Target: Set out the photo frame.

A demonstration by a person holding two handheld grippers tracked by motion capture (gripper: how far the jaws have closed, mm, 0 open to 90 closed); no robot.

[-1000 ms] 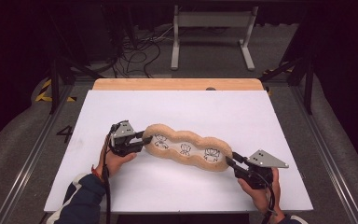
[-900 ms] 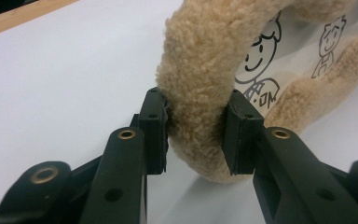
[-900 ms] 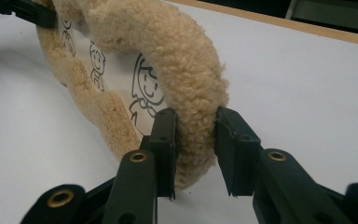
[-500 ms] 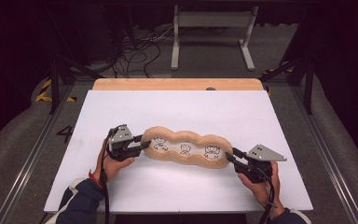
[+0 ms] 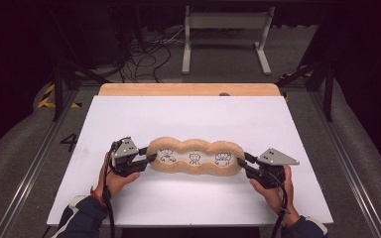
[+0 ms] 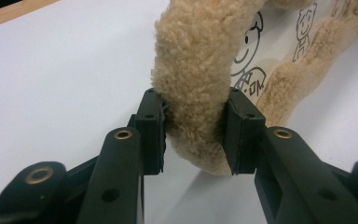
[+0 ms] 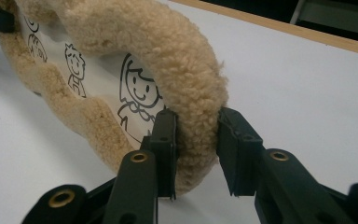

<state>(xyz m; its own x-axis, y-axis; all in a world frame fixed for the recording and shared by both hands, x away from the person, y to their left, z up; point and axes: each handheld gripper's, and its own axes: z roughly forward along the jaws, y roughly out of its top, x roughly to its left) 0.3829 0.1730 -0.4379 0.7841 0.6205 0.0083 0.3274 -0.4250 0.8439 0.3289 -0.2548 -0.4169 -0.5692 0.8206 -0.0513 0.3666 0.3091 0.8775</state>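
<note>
Both grippers are clamped on the fleecy rim; a slip at either end would drop the piece.

From the left: your left gripper (image 5: pixel 148 158) pinches the left end of the tan fleece-edged mat (image 5: pixel 194 157), which spans the near middle of the white table (image 5: pixel 188 119), and your right gripper (image 5: pixel 241 161) bites its right end. The pile is soft and thick, so the pads (image 6: pixel 153 122) may hold fluff, not fabric; pull unevenly and, I judge, one end could slide free or the mat could twist.
</note>
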